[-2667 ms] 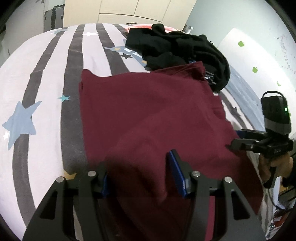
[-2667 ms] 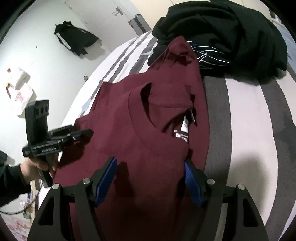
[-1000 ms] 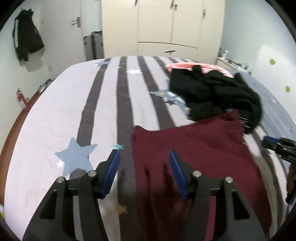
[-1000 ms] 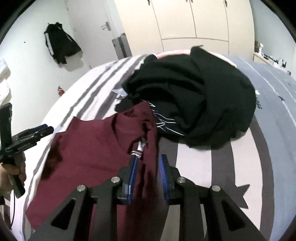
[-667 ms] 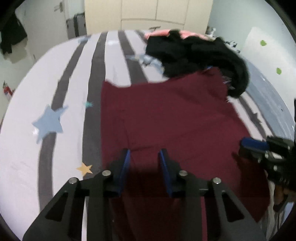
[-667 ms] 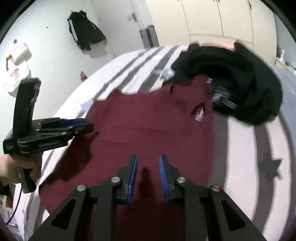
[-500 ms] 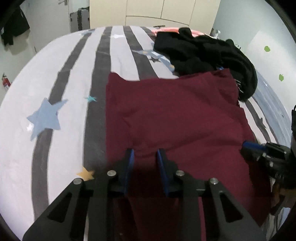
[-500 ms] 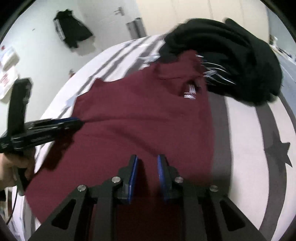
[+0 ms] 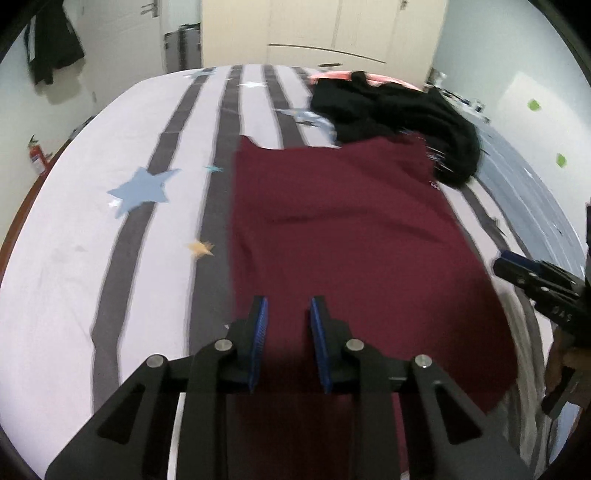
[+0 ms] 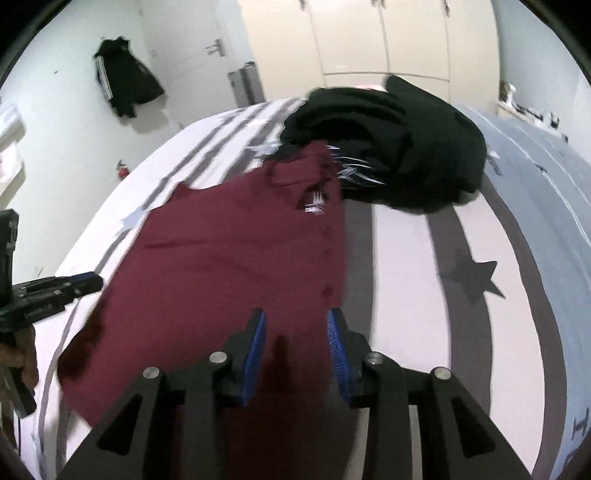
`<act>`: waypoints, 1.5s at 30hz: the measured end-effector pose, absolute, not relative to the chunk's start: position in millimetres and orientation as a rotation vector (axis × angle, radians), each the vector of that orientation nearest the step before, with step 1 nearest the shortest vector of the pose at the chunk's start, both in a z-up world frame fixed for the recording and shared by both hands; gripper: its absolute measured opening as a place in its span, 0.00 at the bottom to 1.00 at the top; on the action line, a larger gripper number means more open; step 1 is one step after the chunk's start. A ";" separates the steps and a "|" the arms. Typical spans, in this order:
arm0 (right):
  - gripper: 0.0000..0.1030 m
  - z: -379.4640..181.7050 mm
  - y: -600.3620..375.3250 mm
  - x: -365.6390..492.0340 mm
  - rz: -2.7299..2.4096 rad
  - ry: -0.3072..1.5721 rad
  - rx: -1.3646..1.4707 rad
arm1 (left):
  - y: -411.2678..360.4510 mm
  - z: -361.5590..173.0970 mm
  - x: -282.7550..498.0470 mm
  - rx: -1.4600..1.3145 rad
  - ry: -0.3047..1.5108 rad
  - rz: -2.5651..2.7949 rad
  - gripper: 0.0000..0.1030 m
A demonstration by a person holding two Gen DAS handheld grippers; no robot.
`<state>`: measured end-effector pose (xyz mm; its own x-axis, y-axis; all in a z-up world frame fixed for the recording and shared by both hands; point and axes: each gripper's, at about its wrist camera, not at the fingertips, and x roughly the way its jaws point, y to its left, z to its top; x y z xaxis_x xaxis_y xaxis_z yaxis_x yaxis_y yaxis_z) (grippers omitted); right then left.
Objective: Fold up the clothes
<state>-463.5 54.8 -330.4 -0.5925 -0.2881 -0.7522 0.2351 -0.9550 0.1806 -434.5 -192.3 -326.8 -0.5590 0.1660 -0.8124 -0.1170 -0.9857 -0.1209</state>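
A maroon garment (image 9: 351,229) lies spread flat on the striped bed (image 9: 110,221), its white logo (image 10: 314,203) at the far end. My left gripper (image 9: 287,332) is at the near hem, jaws narrowly shut with maroon cloth between the blue pads. In the right wrist view the same maroon garment (image 10: 240,258) runs under my right gripper (image 10: 296,332), whose jaws stand a little apart over the near edge. Each gripper shows in the other's view: the right gripper (image 9: 517,267) at the garment's right side, the left gripper (image 10: 88,282) at its left.
A heap of black clothes (image 9: 399,110) sits at the garment's far right corner, overlapping it slightly, with something pink (image 9: 328,76) behind. Wardrobe doors (image 9: 332,33) stand beyond the bed. A dark jacket (image 10: 125,81) hangs on the wall. A hand (image 9: 569,365) holds the right gripper.
Both grippers shut on the garment's near edge and drew it out flat towards me. Over the last half second the right jaws have widened a little; the left jaws stay narrow.
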 end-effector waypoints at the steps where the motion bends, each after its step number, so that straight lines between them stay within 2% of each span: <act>1: 0.30 -329.5 46.1 -456.1 -2.557 -0.093 1.223 | -184.7 -326.0 -424.8 -1.374 -0.088 2.634 0.21; 6: 0.30 -334.1 8.3 -430.6 -2.533 -0.093 1.209 | -156.7 -341.1 -399.9 -1.389 -0.074 2.639 0.21; 10: 0.27 -361.7 0.0 -424.2 -2.517 -0.069 1.285 | -164.9 -355.0 -382.3 -1.369 -0.021 2.696 0.19; 11: 0.26 -366.9 5.7 -422.2 -2.519 -0.081 1.288 | -171.2 -356.7 -378.2 -1.360 -0.025 2.707 0.11; 12: 0.19 -369.1 13.0 -420.2 -2.525 -0.097 1.287 | -175.6 -357.7 -376.5 -1.350 0.006 2.723 0.02; 15: 0.11 -369.3 36.5 -416.0 -2.555 -0.126 1.292 | -188.5 -358.5 -377.1 -1.337 0.015 2.726 0.02; 20: 0.11 -368.8 72.3 -413.3 -2.608 -0.145 1.328 | -204.6 -349.6 -375.4 -1.368 -0.001 2.808 0.02; 21: 0.18 -368.1 74.7 -413.6 -2.623 -0.116 1.336 | -209.3 -348.4 -374.2 -1.382 -0.005 2.845 0.05; 23: 0.20 -365.7 81.3 -412.6 -2.633 -0.085 1.341 | -234.8 -348.9 -369.7 -1.437 -0.133 2.906 0.07; 25: 0.21 -362.5 91.8 -409.3 -2.632 -0.144 1.351 | -253.2 -351.9 -364.9 -1.507 -0.252 2.909 0.08; 28: 0.21 -354.4 97.8 -399.4 -2.616 -0.204 1.350 | -252.6 -345.9 -351.7 -1.490 -0.302 2.869 0.23; 29: 0.25 -351.4 96.6 -394.4 -2.601 -0.214 1.347 | -248.9 -342.1 -346.7 -1.467 -0.301 2.865 0.31; 30: 0.36 -349.3 95.0 -389.7 -2.586 -0.224 1.347 | -245.2 -338.3 -341.7 -1.444 -0.300 2.861 0.42; 31: 0.43 -348.0 93.4 -385.2 -2.577 -0.231 1.350 | -241.5 -334.5 -336.7 -1.422 -0.299 2.856 0.49; 32: 0.48 -347.1 91.8 -380.8 -2.572 -0.237 1.355 | -238.6 -332.1 -331.4 -1.400 -0.311 2.855 0.62; 33: 0.48 -347.9 90.1 -377.9 -2.567 -0.240 1.364 | -236.7 -330.8 -327.4 -1.388 -0.324 2.855 0.71; 35: 0.48 -351.7 86.6 -373.7 -2.555 -0.242 1.385 | -236.9 -332.9 -323.3 -1.393 -0.361 2.846 0.76; 40: 0.50 -362.5 79.2 -363.9 -2.530 -0.257 1.438 | -230.6 -354.4 -328.1 -1.471 -0.332 2.800 0.77; 45: 0.50 -368.4 82.8 -359.7 -2.540 -0.334 1.460 | -235.9 -368.1 -327.0 -1.470 -0.421 2.761 0.78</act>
<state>-359.7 82.8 -368.4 -0.4954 -0.2764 -0.8235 0.0539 -0.9560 0.2884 -327.0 -235.9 -368.1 -0.5659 0.1116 -0.8169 0.1367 -0.9644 -0.2264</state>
